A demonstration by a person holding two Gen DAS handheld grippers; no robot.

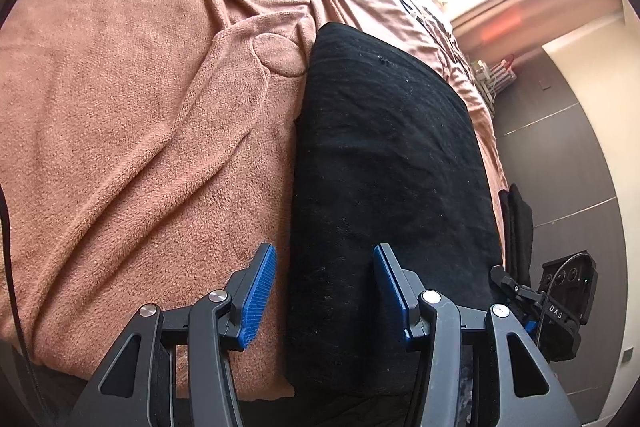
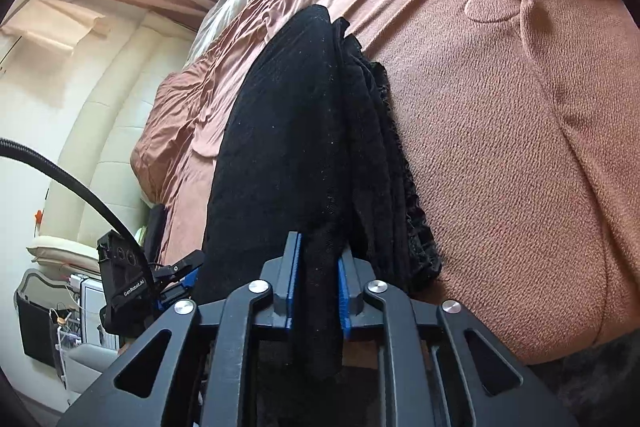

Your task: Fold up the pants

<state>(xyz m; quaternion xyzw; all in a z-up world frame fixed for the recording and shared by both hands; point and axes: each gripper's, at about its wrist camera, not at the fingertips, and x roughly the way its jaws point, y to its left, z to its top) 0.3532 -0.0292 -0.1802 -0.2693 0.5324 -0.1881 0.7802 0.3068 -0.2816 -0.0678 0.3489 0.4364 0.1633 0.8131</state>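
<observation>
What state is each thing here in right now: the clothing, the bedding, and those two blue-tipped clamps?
Black pants: folded into a long strip, lying on the bed.
Brown blanket: spread over the bed, wrinkled.
Left gripper: open, pads apart above the near end of the pants, gripping nothing.
Right gripper: shut on a fold of the pants' fabric.
</observation>
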